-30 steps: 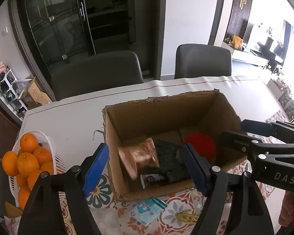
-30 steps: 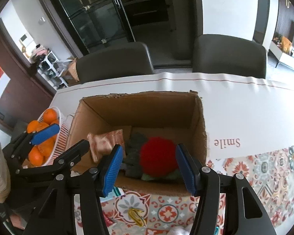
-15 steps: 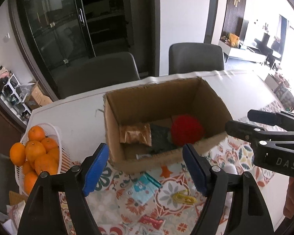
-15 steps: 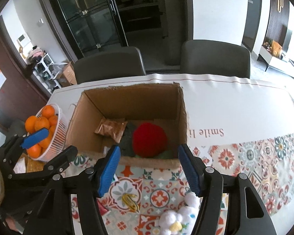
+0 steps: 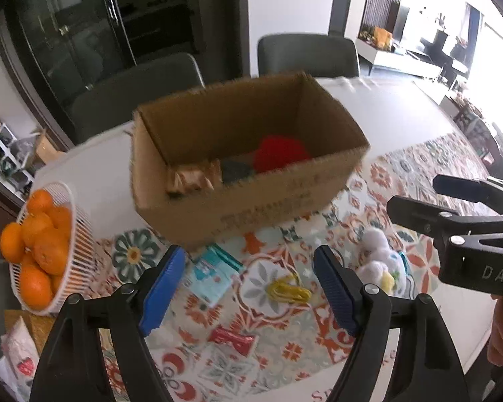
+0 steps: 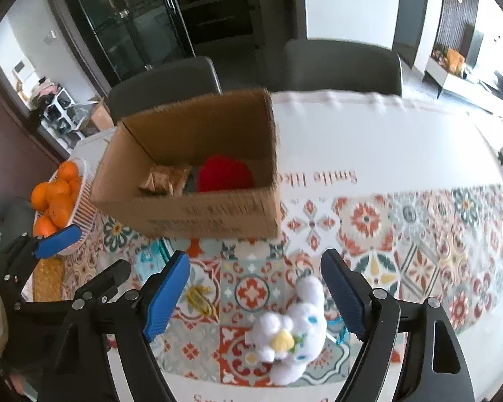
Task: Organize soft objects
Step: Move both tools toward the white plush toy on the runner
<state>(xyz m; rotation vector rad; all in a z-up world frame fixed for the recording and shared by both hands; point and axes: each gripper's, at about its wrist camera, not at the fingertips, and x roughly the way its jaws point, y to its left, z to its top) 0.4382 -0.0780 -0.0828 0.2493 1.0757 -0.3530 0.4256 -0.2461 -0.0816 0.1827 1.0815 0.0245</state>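
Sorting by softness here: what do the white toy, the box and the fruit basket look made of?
White toy: plush fabric, matte and fuzzy, with rounded stuffed lobes.
Box: brown corrugated cardboard, matte, with ragged cut edges.
Basket: probably rigid white plastic or coated wire, going by its thin evenly spaced ribs.

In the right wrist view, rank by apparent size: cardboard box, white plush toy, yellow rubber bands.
1. Cardboard box
2. White plush toy, though it is nearer the camera
3. Yellow rubber bands
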